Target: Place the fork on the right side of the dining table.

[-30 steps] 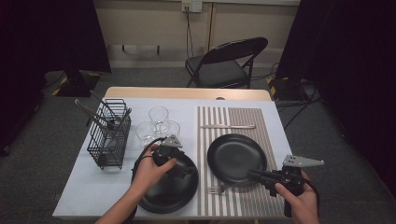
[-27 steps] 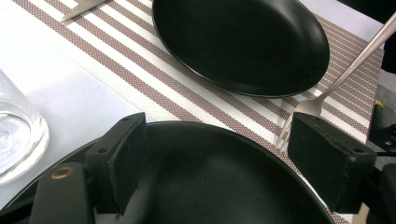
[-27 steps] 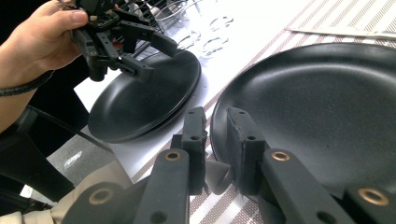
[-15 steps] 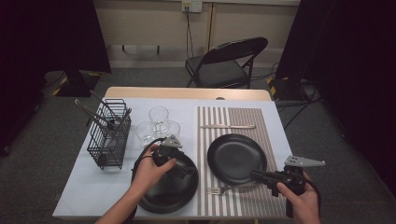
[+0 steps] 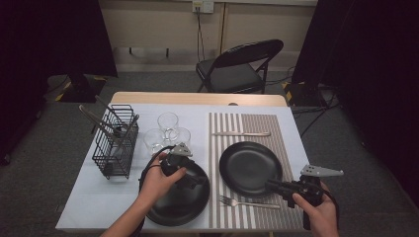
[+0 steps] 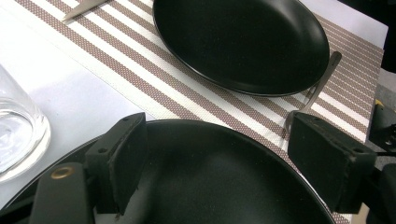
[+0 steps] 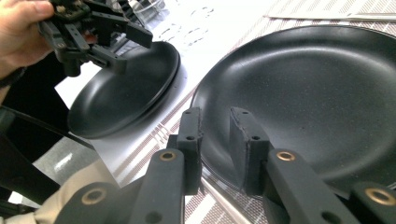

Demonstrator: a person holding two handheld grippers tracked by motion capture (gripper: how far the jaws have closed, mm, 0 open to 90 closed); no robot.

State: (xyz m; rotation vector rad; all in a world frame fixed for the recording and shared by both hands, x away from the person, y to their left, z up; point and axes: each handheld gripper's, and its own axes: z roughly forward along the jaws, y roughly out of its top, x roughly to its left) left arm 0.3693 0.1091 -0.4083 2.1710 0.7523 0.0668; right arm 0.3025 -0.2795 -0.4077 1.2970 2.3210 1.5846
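Observation:
Two black plates lie on the table. One plate (image 5: 251, 169) (image 7: 317, 93) sits on the striped placemat (image 5: 247, 123); the other plate (image 5: 180, 197) (image 6: 210, 177) lies on the white cloth to its left. My left gripper (image 5: 190, 177) (image 6: 224, 172) hovers just over the left plate, jaws wide open, nothing between them. My right gripper (image 5: 271, 184) (image 7: 215, 116) points at the near right rim of the mat plate. Its jaws have just been opening and stand a narrow gap apart with nothing gripped. A fork (image 5: 249, 203) (image 6: 317, 84) lies on the mat in front of that plate.
A knife (image 5: 242, 133) (image 7: 336, 17) lies on the mat behind the plate. Three glasses (image 5: 168, 131) stand behind the left plate, one glass (image 6: 18, 135) close to my left jaw. A black wire basket (image 5: 117, 143) with utensils stands at the left. A folding chair (image 5: 242, 64) is beyond the table.

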